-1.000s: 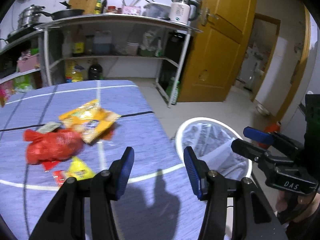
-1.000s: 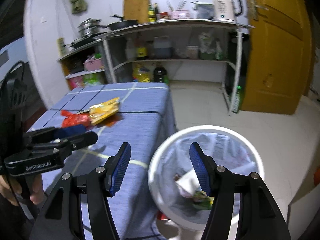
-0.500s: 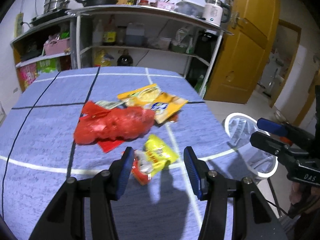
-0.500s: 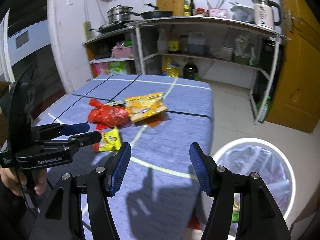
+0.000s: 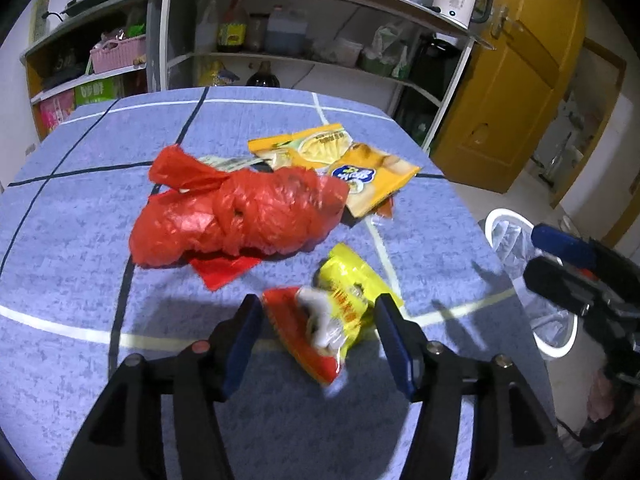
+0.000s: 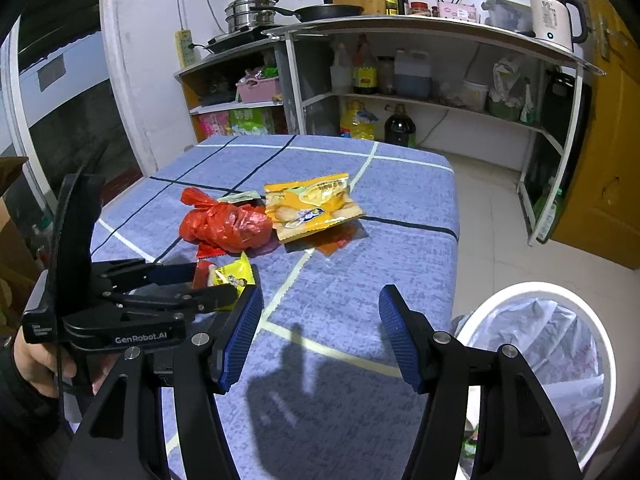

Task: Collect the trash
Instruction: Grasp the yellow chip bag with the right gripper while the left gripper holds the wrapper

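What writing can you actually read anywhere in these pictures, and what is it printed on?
"GenRobot.AI": white lettering on the body of the left gripper, seen from the right wrist camera.
Orange snack bag: blue logo and printed characters, too blurred to read.
Small yellow packet: red print, unreadable.
White kettle: faint marks, too small.
Green box on the shelf: characters, unreadable.

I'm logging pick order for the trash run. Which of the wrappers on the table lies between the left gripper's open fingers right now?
The small yellow-and-red snack packet, between the left gripper's open fingers. The red plastic bag and large yellow chip bag lie farther back.
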{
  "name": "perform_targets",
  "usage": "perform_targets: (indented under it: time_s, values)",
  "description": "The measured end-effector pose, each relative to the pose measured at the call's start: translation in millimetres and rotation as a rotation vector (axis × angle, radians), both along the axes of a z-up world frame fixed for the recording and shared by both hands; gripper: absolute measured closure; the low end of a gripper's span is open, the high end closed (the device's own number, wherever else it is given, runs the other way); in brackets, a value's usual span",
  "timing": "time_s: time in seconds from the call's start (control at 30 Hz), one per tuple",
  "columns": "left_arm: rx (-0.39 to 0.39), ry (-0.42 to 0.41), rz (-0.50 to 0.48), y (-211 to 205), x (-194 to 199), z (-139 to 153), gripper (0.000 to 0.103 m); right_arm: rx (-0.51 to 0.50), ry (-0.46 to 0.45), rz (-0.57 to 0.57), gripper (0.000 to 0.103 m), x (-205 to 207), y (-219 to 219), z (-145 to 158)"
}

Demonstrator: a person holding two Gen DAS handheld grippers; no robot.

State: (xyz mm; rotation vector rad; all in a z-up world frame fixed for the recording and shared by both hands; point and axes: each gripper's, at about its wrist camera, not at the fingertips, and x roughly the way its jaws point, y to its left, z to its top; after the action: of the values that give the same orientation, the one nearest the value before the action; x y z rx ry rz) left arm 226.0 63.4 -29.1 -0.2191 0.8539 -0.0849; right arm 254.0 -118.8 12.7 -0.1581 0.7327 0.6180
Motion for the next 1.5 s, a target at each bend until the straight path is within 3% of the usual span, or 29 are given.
perform_targets:
  time_s: [0.17, 0.23, 0.33, 0.5, 0.9, 1.37, 1.5]
  values:
    - [0.055, 0.007, 0.016, -9, 7, -1, 0.042, -0.009, 0.006, -0.001, 0.041, 0, 0, -3]
    - [0.056, 0.005, 0.008, -12, 8, -1, 0.06, -0.008, 0.005, -0.006, 0.041, -1, -1, -2]
    - [0.046, 0.002, 0.009, -11, 6, 0, 0.074, 0.0, 0.007, -0.016, 0.041, 1, -3, -1]
    - [0.037, -0.037, 0.024, -5, -3, 6, 0.08, 0.008, 0.015, -0.029, 0.041, 3, -1, 2]
    - [-0.017, -0.134, 0.029, 29, -36, 33, 0.081, 0.082, 0.127, -0.056, 0.041, 36, 19, 2]
    - [0.022, -0.165, 0.02, 52, -38, 39, 0.081, 0.132, 0.273, -0.134, 0.042, 104, 47, -27]
    - [0.008, -0.15, 0.035, 61, -37, 34, 0.081, 0.15, 0.317, -0.156, 0.051, 122, 52, -38]
